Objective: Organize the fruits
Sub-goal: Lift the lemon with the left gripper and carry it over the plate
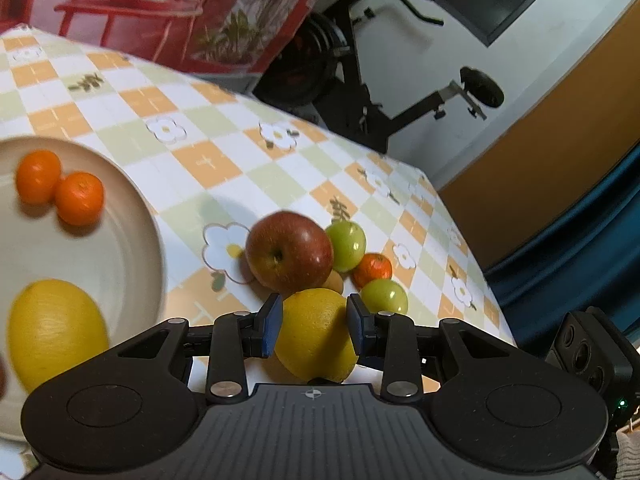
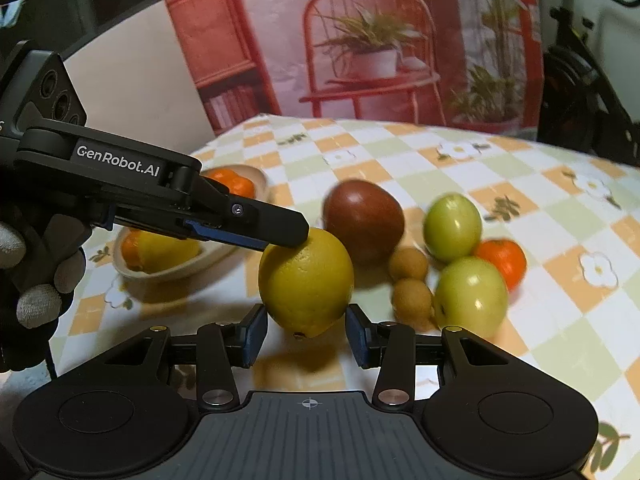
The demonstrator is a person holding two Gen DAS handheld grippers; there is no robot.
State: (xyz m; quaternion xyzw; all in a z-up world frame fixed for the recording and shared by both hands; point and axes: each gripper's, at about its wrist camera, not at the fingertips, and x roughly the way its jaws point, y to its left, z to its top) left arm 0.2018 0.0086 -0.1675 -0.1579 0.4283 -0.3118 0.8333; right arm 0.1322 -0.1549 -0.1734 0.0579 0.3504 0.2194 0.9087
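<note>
My left gripper is shut on a yellow lemon, its blue pads pressing both sides. In the right wrist view one of its fingers lies over that lemon, which hangs just above its shadow on the cloth. My right gripper is open, short of the lemon and touching nothing. Behind the lemon lie a red apple, two green fruits, a tangerine and two small brown fruits. A beige plate at the left holds two tangerines and another lemon.
The checked tablecloth ends at an edge close behind and right of the fruit pile. An exercise bike stands beyond it. A gloved hand holds the left gripper. A printed backdrop hangs behind the table.
</note>
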